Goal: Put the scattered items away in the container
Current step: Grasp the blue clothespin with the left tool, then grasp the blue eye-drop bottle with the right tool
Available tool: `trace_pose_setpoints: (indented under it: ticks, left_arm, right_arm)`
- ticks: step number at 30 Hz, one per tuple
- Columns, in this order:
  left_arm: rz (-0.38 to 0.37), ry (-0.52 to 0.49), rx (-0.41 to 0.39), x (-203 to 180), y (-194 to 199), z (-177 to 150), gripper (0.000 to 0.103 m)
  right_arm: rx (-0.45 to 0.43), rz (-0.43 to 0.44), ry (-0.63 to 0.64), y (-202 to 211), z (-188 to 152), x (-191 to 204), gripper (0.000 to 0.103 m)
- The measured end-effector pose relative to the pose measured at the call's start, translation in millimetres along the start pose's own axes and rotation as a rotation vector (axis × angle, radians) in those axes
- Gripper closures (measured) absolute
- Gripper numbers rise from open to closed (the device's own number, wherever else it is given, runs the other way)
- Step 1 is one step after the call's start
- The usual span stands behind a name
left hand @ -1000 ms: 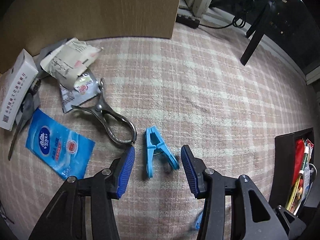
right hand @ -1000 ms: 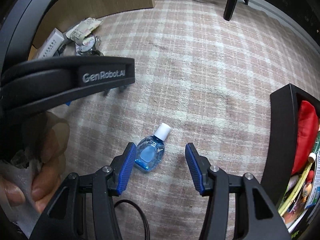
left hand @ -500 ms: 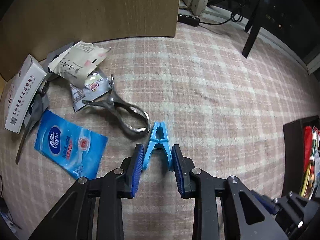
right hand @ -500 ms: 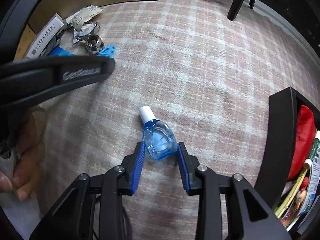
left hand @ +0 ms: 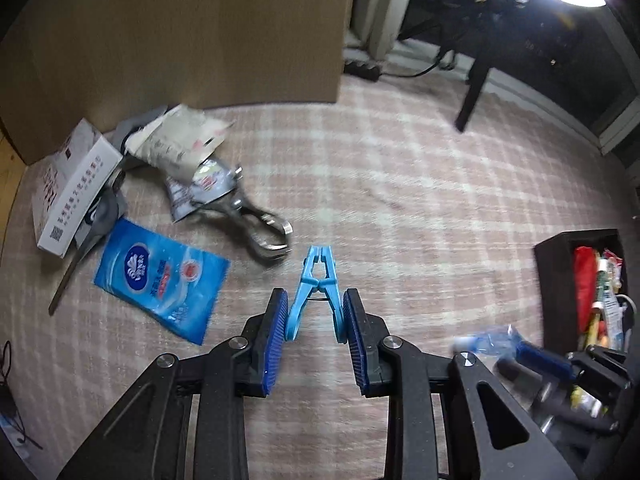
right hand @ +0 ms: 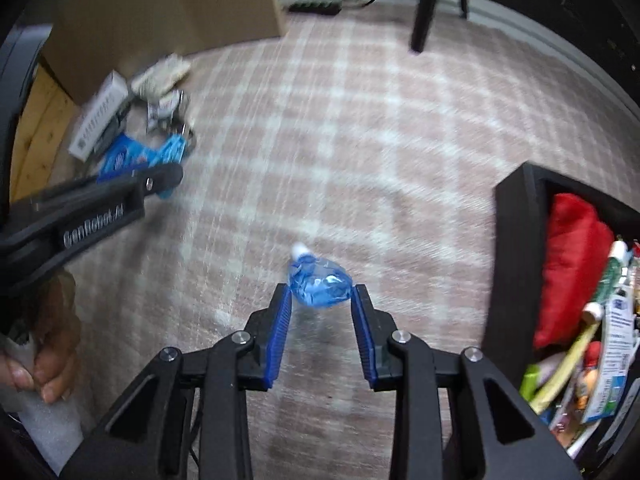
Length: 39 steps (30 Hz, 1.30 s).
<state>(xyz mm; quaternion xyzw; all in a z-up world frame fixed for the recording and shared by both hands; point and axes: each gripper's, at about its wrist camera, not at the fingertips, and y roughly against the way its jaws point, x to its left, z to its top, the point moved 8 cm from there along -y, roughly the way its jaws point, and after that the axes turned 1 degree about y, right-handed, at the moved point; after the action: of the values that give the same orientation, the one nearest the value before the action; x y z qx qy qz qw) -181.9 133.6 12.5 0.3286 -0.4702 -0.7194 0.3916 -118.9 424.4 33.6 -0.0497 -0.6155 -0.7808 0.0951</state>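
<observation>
My black open-top container (right hand: 516,264) is already stuffed with tubes and a red pouch, so part's done. Well away from it, by the brown cardboard panel (left hand: 180,32), a white carton (left hand: 76,188), blue wipes pack (left hand: 160,280) and metal clamp (left hand: 260,232) are left on the carpet. Both claws point steeply down. My left gripper (left hand: 316,320) pinches the light-blue plastic clothespin (left hand: 316,288); my right gripper (right hand: 320,308), jaws closing, squeezes the small clear-blue bottle (right hand: 320,284), nearer the container.

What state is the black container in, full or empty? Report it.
Partly full at least: the black container holds a red pouch, tubes and packets packed along its visible side. Its far part is out of view.
</observation>
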Motion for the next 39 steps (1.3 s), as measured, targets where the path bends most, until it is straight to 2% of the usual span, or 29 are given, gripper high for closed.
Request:
trace_pose_setpoints:
  ticks: [1,6,10,11,12,14,16,19,24,26,31,39]
  left_arm:
    - [-0.006,-0.008,-0.007,-6,3,3,0.076]
    - [-0.043,-0.074,-0.046,-45,20,6,0.076]
    - [-0.037,-0.091,-0.048,-49,31,2,0.076]
    - [-0.035,-0.089,-0.045,-48,32,0,0.076]
    - [-0.033,-0.084,-0.042,-50,30,1,0.076]
    - [-0.030,-0.077,-0.038,-53,23,10,0.076]
    - [-0.022,-0.070,-0.036,-49,20,9,0.076]
    - [-0.017,-0.044,-0.039,-13,25,-7,0.076]
    - [-0.013,0.002,-0.028,10,25,-11,0.076]
    - [-0.015,0.014,-0.022,-8,17,7,0.076]
    - [-0.016,0.026,-0.016,-6,19,8,0.076]
    - [-0.013,0.018,-0.009,-14,13,8,0.076]
  right_arm:
    - [-0.005,0.001,-0.012,6,0,-4,0.103]
    - [-0.057,0.002,-0.072,34,0,-47,0.102]
    - [-0.052,0.012,-0.101,38,5,-58,0.101]
    - [-0.042,0.020,-0.109,34,4,-57,0.094]
    - [-0.025,0.033,-0.125,28,3,-55,0.076]
    - [0.003,0.085,-0.157,17,4,-48,0.061]
    - [0.026,0.100,-0.170,3,8,-42,0.060]
    - [0.062,0.057,-0.161,-17,16,-36,0.060]
    - [0.068,0.044,-0.049,-33,30,-12,0.052]
    - [0.070,0.044,0.016,-35,32,-1,0.048]
    - [0.080,-0.053,0.185,-42,33,14,0.045]
    - [0.118,-0.070,0.250,-55,32,13,0.045]
